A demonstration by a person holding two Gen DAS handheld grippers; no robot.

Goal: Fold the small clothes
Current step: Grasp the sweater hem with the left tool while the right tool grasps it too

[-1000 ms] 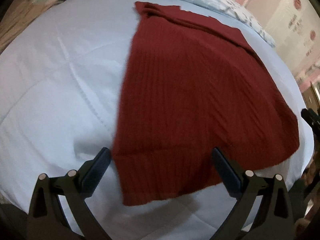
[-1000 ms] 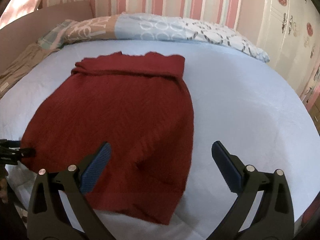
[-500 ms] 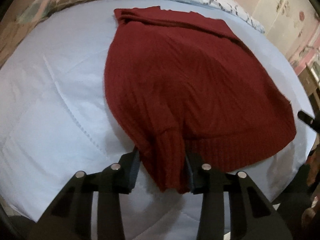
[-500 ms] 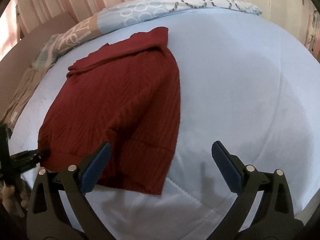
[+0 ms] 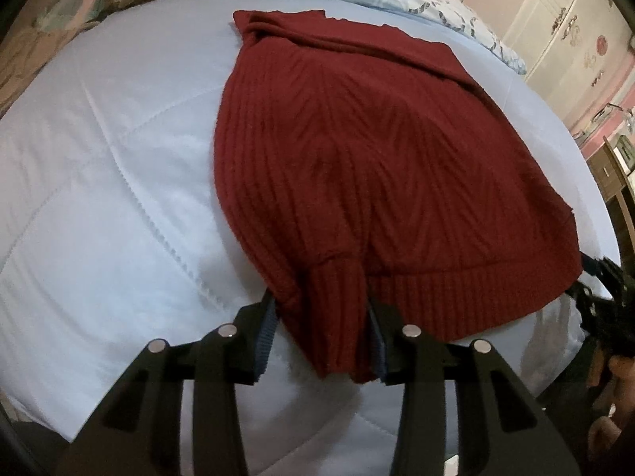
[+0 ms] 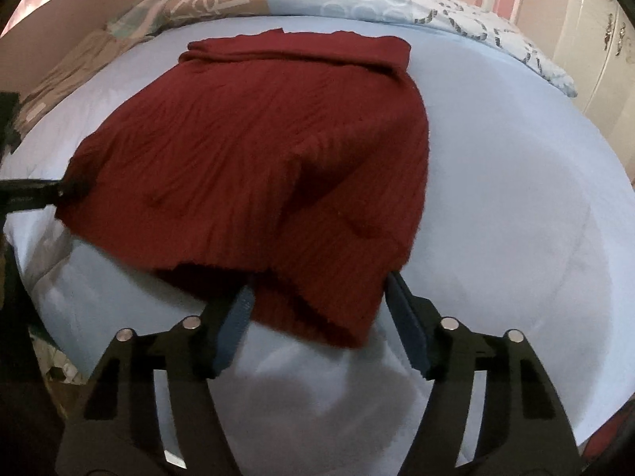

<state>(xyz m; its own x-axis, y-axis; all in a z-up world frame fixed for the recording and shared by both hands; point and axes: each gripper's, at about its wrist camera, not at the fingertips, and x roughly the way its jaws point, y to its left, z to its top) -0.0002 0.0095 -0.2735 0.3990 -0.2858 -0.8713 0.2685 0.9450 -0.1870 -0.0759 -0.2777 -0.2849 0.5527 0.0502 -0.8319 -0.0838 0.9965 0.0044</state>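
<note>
A dark red ribbed knit garment (image 5: 377, 158) lies spread on my pale blue quilted bedcover (image 5: 99, 198), its folded far edge toward the patterned pillow (image 6: 357, 0). My left gripper (image 5: 321, 329) has just closed and pinches a bunched near-left corner of the hem between its blue pads. My right gripper (image 6: 317, 301) has just been closing around the near-right corner, which sits between the fingers; whether the pads press it yet I cannot tell.
</note>
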